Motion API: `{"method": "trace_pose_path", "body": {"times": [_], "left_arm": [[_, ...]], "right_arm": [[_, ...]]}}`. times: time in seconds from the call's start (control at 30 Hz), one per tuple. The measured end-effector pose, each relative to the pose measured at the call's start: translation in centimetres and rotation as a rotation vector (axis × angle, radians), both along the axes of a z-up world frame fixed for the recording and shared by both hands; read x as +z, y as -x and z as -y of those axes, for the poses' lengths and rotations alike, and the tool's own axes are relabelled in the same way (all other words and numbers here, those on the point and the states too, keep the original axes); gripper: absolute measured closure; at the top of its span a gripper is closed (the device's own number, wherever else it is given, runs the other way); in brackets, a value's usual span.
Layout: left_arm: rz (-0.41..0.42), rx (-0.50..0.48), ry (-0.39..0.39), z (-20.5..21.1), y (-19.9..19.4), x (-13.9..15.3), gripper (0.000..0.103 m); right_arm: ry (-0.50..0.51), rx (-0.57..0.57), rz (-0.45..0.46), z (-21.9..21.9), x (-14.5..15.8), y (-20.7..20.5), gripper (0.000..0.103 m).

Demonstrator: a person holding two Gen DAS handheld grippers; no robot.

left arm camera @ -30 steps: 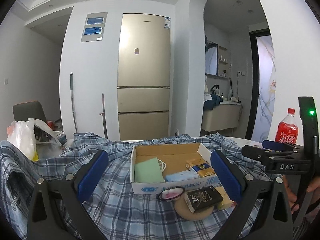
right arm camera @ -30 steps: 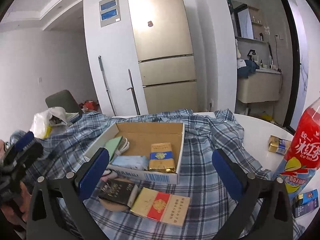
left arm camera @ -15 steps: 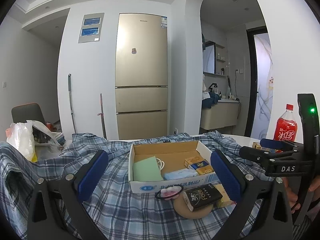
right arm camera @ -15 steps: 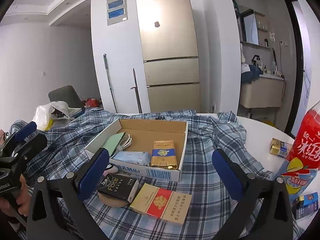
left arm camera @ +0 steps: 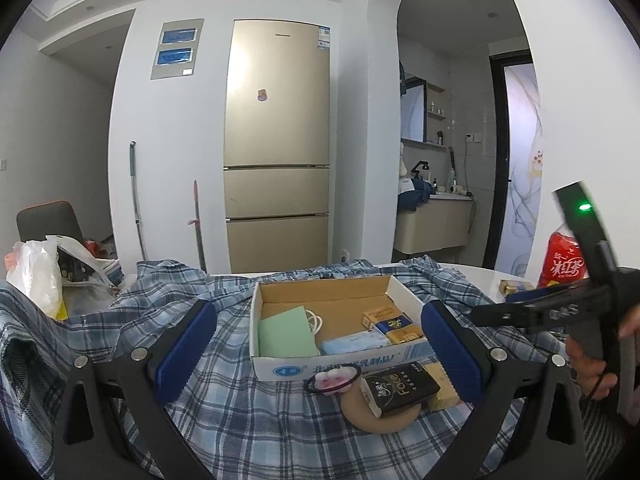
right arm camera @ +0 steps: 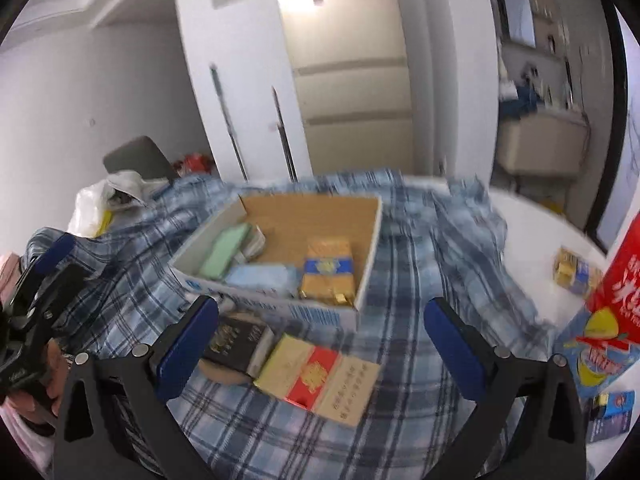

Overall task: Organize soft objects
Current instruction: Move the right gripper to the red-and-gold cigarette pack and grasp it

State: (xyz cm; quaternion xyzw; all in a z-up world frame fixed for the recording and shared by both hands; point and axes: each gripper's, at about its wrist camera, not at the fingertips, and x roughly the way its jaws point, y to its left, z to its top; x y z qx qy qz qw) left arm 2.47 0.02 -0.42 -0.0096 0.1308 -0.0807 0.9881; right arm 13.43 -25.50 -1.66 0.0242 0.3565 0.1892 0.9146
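Both grippers, left gripper [left arm camera: 318,344] and right gripper [right arm camera: 320,338], stand wide and empty. Between the left fingers [left arm camera: 186,346], the cardboard box [left arm camera: 280,366] partly hides the hair tie [left arm camera: 330,378]. The right view is blurred.

Bright indoor light, fridge [left arm camera: 277,148] glare, right view motion-blurred

1. A home's dining corner: a tall champagne-gold three-door fridge [left arm camera: 277,146] stands against the white wall.
2. Right of the fridge, an arched opening shows a beige bathroom vanity [left arm camera: 434,222].
3. Left of it, a grey chair [left arm camera: 48,220].
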Motion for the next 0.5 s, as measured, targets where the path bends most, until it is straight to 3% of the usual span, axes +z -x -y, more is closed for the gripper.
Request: {"method": "trace_pose_path", "body": {"times": [0.17,0.5], "left_arm": [[-0.052,-0.042,0.038,-0.3,-0.4,-0.3,0.0],[-0.034,-0.051,-0.008,0.8,0.0,-0.4,0.0]], "right_arm": [[0.001,-0.02,-0.135,0.8,-1.8,-2.7,0.02],[0.051,-0.042,-0.247,-1.2,-4.1,-4.7,0.023]]}}
